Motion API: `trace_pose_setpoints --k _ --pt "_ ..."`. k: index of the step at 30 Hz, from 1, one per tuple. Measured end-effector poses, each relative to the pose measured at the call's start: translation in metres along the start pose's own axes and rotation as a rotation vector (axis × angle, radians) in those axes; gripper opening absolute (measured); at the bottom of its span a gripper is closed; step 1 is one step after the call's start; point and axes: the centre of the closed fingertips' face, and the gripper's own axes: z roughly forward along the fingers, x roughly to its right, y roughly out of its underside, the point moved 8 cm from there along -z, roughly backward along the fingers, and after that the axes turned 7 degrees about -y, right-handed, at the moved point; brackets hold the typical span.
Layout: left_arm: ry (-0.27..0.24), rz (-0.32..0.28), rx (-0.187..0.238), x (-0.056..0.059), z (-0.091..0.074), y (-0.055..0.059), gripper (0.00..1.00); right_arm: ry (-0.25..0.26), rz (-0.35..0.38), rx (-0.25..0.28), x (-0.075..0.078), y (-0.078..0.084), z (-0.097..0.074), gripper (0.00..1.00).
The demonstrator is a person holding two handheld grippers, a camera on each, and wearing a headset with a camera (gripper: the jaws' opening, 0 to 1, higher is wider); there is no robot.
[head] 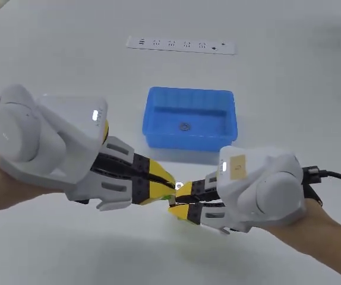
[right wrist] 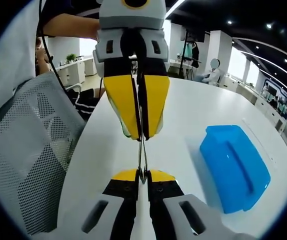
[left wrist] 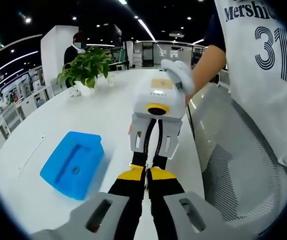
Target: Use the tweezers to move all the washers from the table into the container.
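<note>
Thin metal tweezers [right wrist: 141, 155] span the short gap between my two grippers, which face each other tip to tip. My right gripper [right wrist: 141, 175] is shut on one end. My left gripper [right wrist: 141, 136], its yellow jaws pressed together, is shut on the other end. In the head view the left gripper [head: 169, 181] and right gripper [head: 176, 206] meet just in front of the blue container [head: 158, 113]. One washer [head: 185, 126] lies inside the container. The left gripper view shows the left gripper [left wrist: 147, 172] shut, the right gripper [left wrist: 151, 159] straight ahead and the container [left wrist: 58, 175] to the left.
A white power strip [head: 181, 44] lies at the far side of the white table [head: 289, 83]. A mesh chair [right wrist: 28, 165] stands at the table's edge, with a person in a white jersey [left wrist: 263, 75] beside it. A potted plant [left wrist: 86, 67] stands farther along the table.
</note>
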Motion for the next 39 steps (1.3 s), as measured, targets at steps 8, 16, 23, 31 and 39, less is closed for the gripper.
trace_pose_setpoints --k 8,16,23,31,39 --pt "-0.001 0.019 0.003 0.001 -0.004 -0.004 0.06 -0.005 0.000 0.005 0.000 -0.002 0.001 0.07" --pt "-0.006 0.052 0.017 -0.002 -0.010 -0.009 0.05 0.016 0.004 0.024 0.002 -0.008 -0.002 0.08" --pt "0.001 0.045 0.025 -0.009 -0.012 -0.013 0.05 0.050 0.012 0.042 0.006 -0.012 -0.005 0.10" --pt "0.020 0.052 0.024 -0.014 -0.008 -0.014 0.05 0.082 0.021 0.044 0.008 -0.009 -0.007 0.12" --pt "0.042 0.047 0.024 -0.017 0.001 -0.012 0.05 0.087 0.044 0.036 0.009 -0.001 -0.008 0.12"
